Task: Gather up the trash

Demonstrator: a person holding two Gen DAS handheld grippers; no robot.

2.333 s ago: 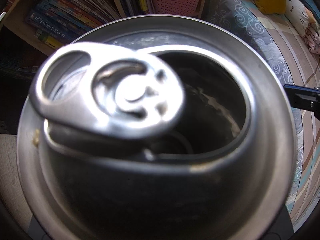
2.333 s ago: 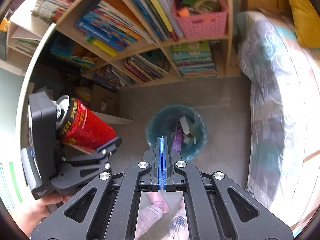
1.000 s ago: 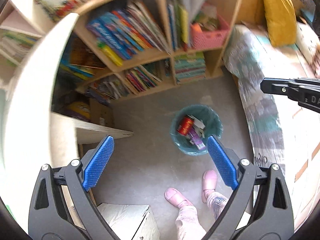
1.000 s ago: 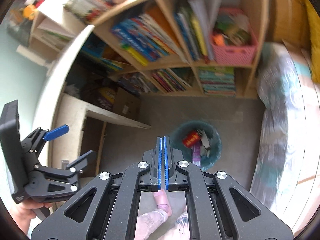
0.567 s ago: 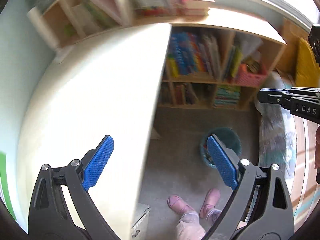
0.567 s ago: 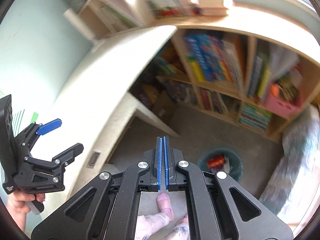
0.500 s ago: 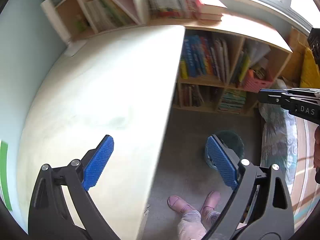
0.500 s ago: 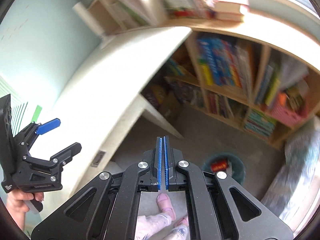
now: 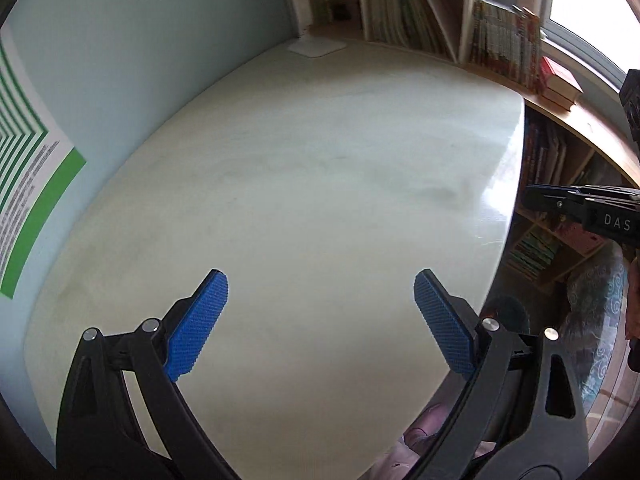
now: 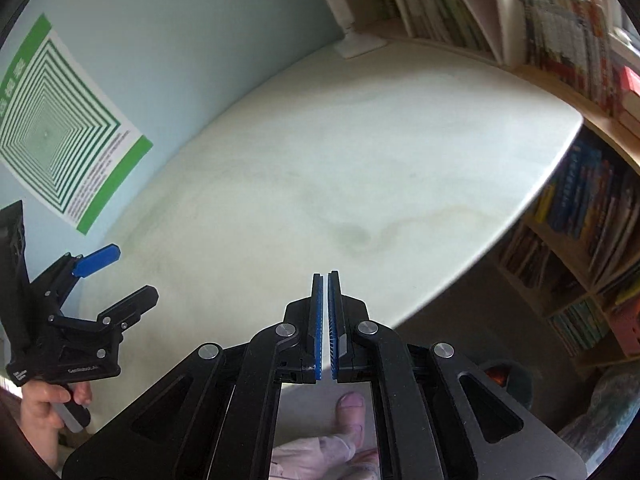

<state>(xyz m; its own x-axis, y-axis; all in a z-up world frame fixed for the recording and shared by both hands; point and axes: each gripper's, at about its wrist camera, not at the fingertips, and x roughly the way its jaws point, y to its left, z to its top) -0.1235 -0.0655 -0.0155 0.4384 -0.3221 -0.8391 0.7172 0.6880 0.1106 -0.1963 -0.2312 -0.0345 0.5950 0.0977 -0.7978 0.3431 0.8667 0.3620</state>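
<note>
My left gripper (image 9: 320, 284) hangs open above a pale white desk (image 9: 304, 168), with nothing between its blue pads. The same left gripper (image 10: 116, 270) shows at the left edge of the right wrist view, held by a hand (image 10: 44, 404). My right gripper (image 10: 325, 280) is shut and empty over the desk's near part; its tip (image 9: 532, 198) pokes in from the right of the left wrist view. The teal trash bin (image 10: 506, 374) stands on the floor past the desk's edge, with a red can (image 10: 498, 374) dimly visible inside. No trash lies on the desk.
A white lamp base (image 9: 318, 46) sits at the desk's far corner by the light blue wall. A green striped poster (image 10: 52, 124) hangs on that wall. Bookshelves (image 10: 572, 28) full of books run behind and to the right. Pink slippers (image 10: 352, 404) stand on the floor below.
Both grippers have swung left and upward from over the floor and bin to above the desk, rolling as they went. The left stays open and the right stays shut.
</note>
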